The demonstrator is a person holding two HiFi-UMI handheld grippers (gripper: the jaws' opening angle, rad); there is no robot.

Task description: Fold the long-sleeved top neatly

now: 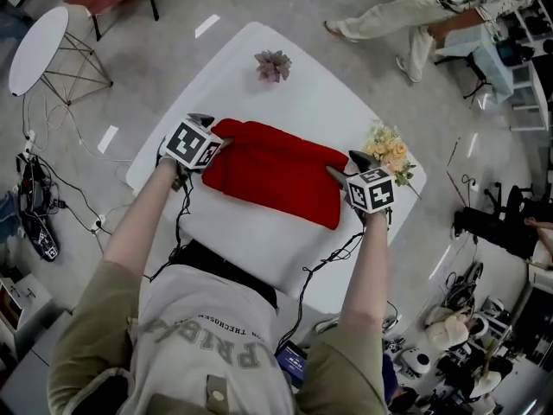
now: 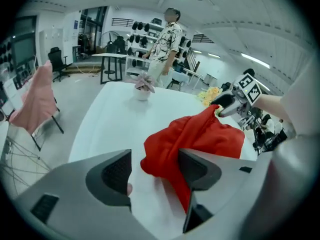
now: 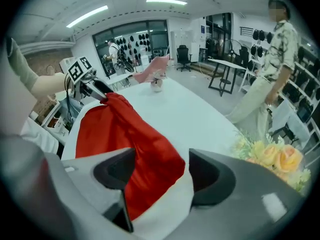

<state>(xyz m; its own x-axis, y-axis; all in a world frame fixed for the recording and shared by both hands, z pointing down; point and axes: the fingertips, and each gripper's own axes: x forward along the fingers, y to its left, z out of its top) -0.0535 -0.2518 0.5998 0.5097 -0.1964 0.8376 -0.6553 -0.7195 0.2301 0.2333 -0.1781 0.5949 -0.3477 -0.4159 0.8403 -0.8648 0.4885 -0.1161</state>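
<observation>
Hovering at opposite ends of the folded red top [image 1: 276, 173], left gripper [image 2: 155, 171] and right gripper [image 3: 160, 174] are gaping open.

1. Bright, even indoor light falls from ceiling strips [image 3: 166, 1] at twelve o'clock in both gripper views.
2. The white table [image 1: 328, 111] glares mildly; the floor [image 1: 207, 26] mirrors lamps at eleven o'clock; shadows are soft.
3. Gripper views bulge fisheye-style, black-vignetted at every edge; the nearest foreground is soft.
</observation>
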